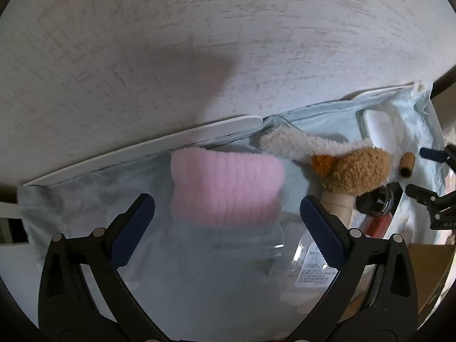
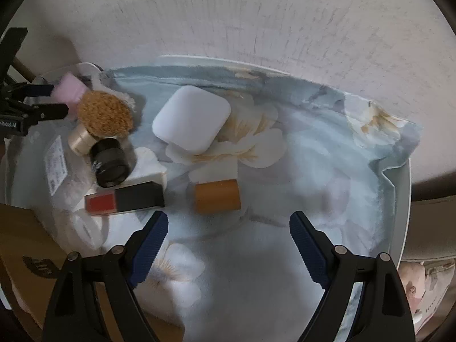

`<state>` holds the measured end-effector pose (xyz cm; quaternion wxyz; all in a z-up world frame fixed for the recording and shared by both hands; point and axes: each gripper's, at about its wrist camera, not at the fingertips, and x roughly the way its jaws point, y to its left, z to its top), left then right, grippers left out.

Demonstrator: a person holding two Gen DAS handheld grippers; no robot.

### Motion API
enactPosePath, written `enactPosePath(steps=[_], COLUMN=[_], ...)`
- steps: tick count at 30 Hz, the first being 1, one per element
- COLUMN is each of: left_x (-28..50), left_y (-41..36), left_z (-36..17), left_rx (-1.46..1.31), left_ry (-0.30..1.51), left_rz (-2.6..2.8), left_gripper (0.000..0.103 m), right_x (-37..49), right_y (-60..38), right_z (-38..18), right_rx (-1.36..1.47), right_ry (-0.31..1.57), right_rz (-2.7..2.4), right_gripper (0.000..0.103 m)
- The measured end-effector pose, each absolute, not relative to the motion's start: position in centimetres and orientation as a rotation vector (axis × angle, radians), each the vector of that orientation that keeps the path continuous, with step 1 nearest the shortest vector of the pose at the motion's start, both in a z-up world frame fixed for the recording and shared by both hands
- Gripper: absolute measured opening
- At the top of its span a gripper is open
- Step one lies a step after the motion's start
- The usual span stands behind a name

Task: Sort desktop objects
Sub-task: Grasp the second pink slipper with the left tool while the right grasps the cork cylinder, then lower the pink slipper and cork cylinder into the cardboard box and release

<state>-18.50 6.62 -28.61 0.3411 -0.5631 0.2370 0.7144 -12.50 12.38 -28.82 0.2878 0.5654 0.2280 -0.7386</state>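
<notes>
Right wrist view: your right gripper (image 2: 228, 236) spread, empty; left gripper (image 1: 226, 222) likewise. Orange cylindrical cap (image 2: 217, 196), white rounded plastic case (image 2: 191, 119), pink ribbed fuzzy cloth (image 1: 226, 189) unsorted.

- A white round table (image 2: 406, 199) carries everything, draped in a pale blue floral cloth (image 2: 313, 148).
- On the cloth in the right wrist view, a white rounded case (image 2: 191, 119) lies near centre, toward 12 o'clock.
- An amber cylinder (image 2: 216, 196) lies on its side at centre.
- At 9 o'clock sit a red-and-black box (image 2: 125, 198), a black jar (image 2: 109, 162), a gold tube (image 2: 81, 139) and a brown plush (image 2: 105, 114).
- A pink fluffy roll (image 1: 226, 189) rests at 10 o'clock.
- A clear labelled packet (image 1: 309, 268) lies flat on the cloth.
</notes>
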Motion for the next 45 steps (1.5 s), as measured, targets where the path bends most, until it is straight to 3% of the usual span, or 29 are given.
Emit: enactPosePath(steps=[3, 5, 7, 8, 9, 11, 13, 21, 26, 37, 45], left_x=[-18.7, -18.7, -18.9, -19.0, -19.2, -19.4, -19.5, -18.5, -16.4, -9.7, -3.4], left_y=[6.5, 6.6, 6.4, 6.2, 6.0, 5.6, 5.4, 3.7, 2.2, -0.9, -4.1], left_z=[-28.7, -28.8, -28.8, -28.6, -28.3, -27.7, -27.1, -24.4, -19.7, -11.9, -10.4], left_rx=[-1.456, -1.454, -1.463, -1.467, -1.470, -1.477, -1.477, -1.465, -1.410, -1.323, -1.344], left_ry=[0.594, 0.599, 0.595, 0.573, 0.554, 0.519, 0.515, 0.478, 0.444, 0.385, 0.371], left_rz=[1.840, 1.822, 1.819, 1.818, 1.819, 1.811, 1.805, 1.816, 1.850, 1.891, 1.830], left_gripper=[0.092, 0.065, 0.060, 0.052, 0.049, 0.037, 0.033, 0.031, 0.031, 0.031, 0.031], right_x=[-12.7, -12.6, -12.4, -12.3, -12.1, -12.0, -12.0, -11.0, -9.4, -5.2, 1.4], right_y=[12.3, 12.1, 11.9, 11.9, 11.9, 12.1, 12.6, 14.4, 15.7, 14.5, 12.2], right_z=[-29.1, -29.4, -29.6, -29.6, -29.6, -29.4, -29.2, -27.5, -24.7, -15.1, -14.2], right_rx=[1.520, 1.530, 1.530, 1.530, 1.529, 1.531, 1.544, 1.547, 1.530, 1.428, 1.386], right_ry=[0.592, 0.598, 0.607, 0.605, 0.605, 0.605, 0.574, 0.503, 0.490, 0.570, 0.641], right_rz=[-1.971, -1.971, -1.955, -1.951, -1.947, -1.956, -1.955, -1.961, -1.969, -1.853, -1.738], right_gripper=[0.073, 0.064, 0.050, 0.045, 0.034, 0.029, 0.028, 0.028, 0.028, 0.028, 0.028])
